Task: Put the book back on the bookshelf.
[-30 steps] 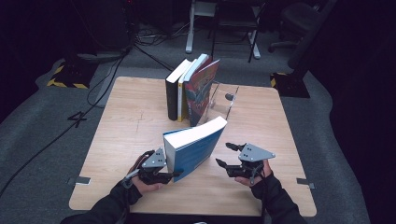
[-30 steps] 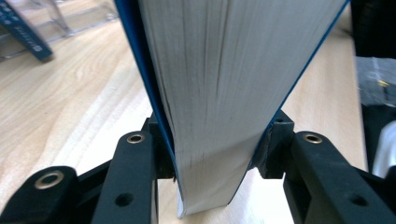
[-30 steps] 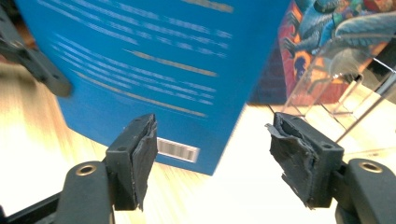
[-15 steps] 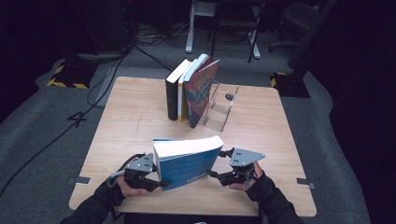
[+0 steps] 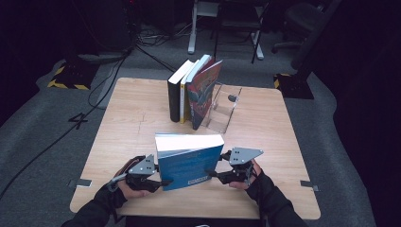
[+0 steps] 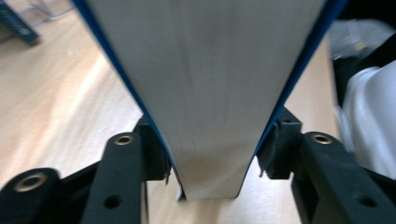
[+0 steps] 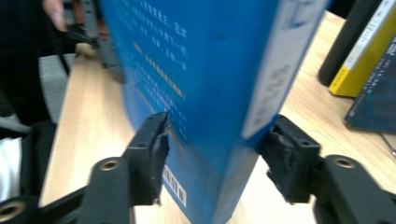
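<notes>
A thick blue book (image 5: 189, 161) stands upright on its lower edge near the table's front, back cover toward me. My left gripper (image 5: 161, 182) grips its left end; in the left gripper view the pads (image 6: 161, 154) lie against both blue covers with the white page edge (image 6: 210, 70) between them. These jaws have just been opening a little, still around the book. My right gripper (image 5: 211, 174) is at the right end. There the jaws have just been closing, and the pads (image 7: 156, 154) now press on the back cover (image 7: 196, 70) and the spine side.
Three books (image 5: 194, 92) stand in a row at the table's middle back, leaning on a clear acrylic bookend (image 5: 222, 111). Their black and yellow spines (image 7: 355, 51) are beyond the blue book. Bare wooden tabletop (image 5: 283, 142) lies to either side. Chairs and cables are on the floor behind.
The blue book went from tilted and raised in the left gripper to upright nearer the front edge. The right gripper moved in and closed on its right end.
</notes>
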